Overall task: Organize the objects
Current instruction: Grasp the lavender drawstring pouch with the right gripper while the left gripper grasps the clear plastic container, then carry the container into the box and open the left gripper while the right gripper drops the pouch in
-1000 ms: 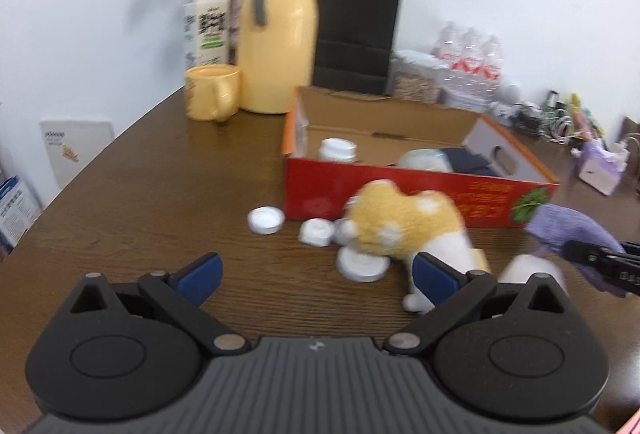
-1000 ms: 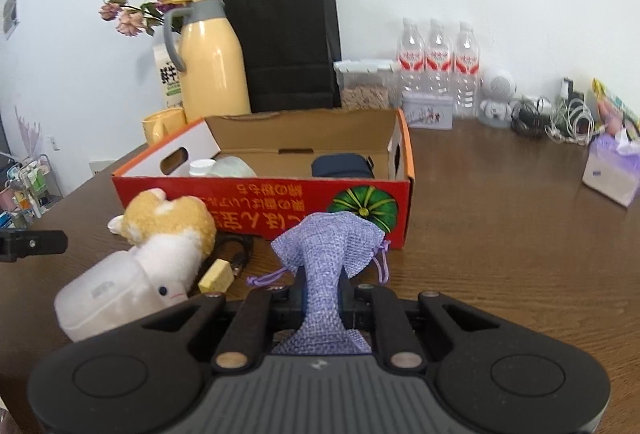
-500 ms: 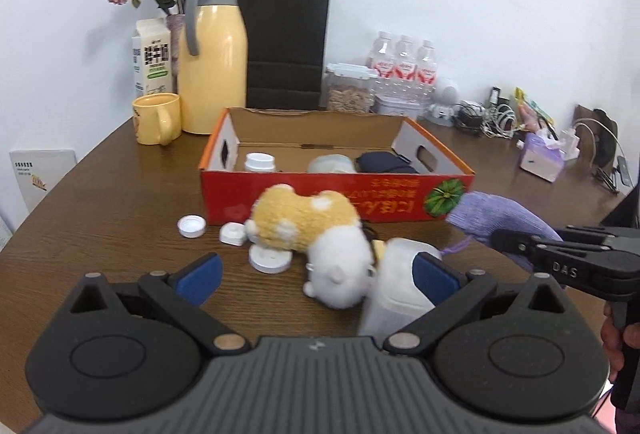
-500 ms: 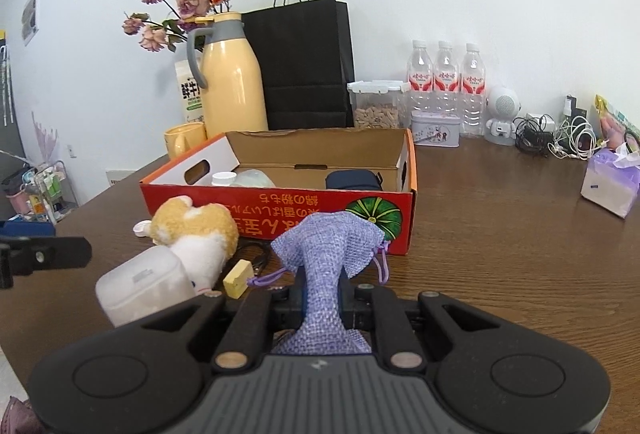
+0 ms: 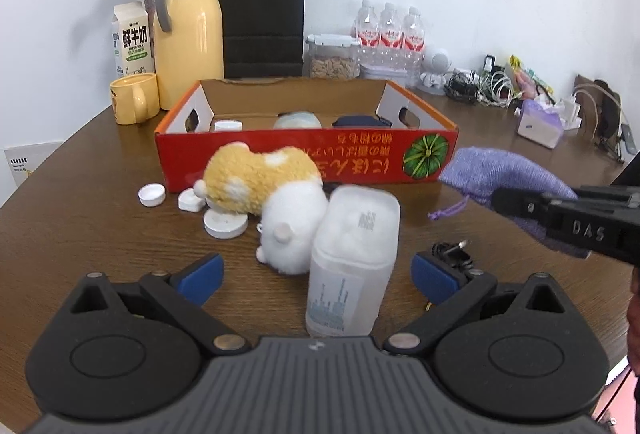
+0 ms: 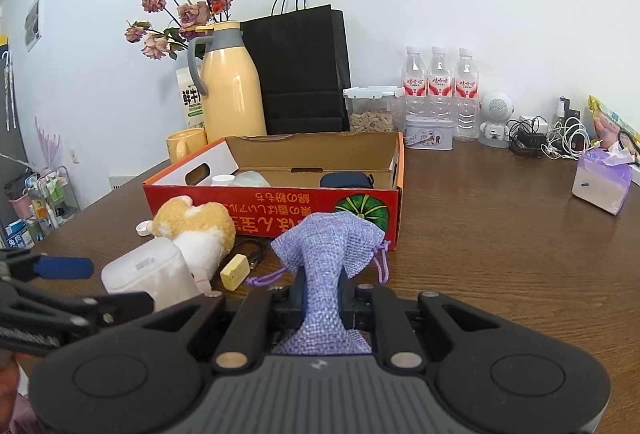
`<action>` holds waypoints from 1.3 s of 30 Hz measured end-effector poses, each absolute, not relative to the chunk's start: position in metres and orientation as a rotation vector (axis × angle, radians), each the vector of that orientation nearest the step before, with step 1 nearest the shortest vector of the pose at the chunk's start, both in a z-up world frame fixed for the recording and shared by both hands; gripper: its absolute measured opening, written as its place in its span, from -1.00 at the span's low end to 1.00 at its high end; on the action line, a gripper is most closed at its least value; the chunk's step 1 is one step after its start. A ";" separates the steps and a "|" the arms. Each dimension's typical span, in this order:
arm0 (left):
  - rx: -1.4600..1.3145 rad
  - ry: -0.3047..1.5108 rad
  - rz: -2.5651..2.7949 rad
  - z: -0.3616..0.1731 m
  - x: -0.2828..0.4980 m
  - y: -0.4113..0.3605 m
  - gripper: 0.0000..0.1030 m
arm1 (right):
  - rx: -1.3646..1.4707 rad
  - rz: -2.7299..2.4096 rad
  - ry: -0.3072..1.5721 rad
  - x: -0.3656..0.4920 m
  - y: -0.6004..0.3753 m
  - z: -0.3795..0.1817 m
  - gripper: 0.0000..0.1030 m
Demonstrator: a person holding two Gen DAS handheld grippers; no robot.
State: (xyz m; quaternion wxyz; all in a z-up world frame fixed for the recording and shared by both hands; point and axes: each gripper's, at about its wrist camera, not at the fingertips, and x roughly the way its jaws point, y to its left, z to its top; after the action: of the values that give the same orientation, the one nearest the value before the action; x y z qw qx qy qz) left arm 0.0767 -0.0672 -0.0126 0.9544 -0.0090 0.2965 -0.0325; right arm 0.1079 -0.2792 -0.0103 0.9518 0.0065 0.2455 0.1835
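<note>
Left wrist: milk carton (image 5: 133, 38) reads "FRESH MILK".

The left gripper (image 5: 316, 276) stands with its blue-padded fingers (image 5: 200, 273) spread wide, jaws just closing slightly, either side of a translucent white plastic container (image 5: 354, 258) without pressing it. Right of that container, the right gripper (image 6: 322, 300) is clamped on a purple woven drawstring pouch (image 6: 330, 248).
</note>
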 end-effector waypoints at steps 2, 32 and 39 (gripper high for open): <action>-0.016 0.619 -0.077 -0.019 0.078 -0.071 0.64 | 0.012 0.379 0.499 0.108 -0.278 -0.011 -0.79; -0.045 0.476 -0.195 0.028 0.090 -0.046 -0.20 | -0.026 0.440 0.429 0.132 -0.236 0.014 -0.79; -0.067 0.375 -0.175 0.062 0.133 -0.034 -0.20 | -0.030 0.424 0.370 0.167 -0.219 0.034 -0.79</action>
State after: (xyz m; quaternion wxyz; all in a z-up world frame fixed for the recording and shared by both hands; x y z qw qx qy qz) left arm 0.1326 -0.0341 0.0622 0.9781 -0.0334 0.1863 -0.0867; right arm 0.1668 -0.2189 0.0345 0.9606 -0.0150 0.1828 0.2090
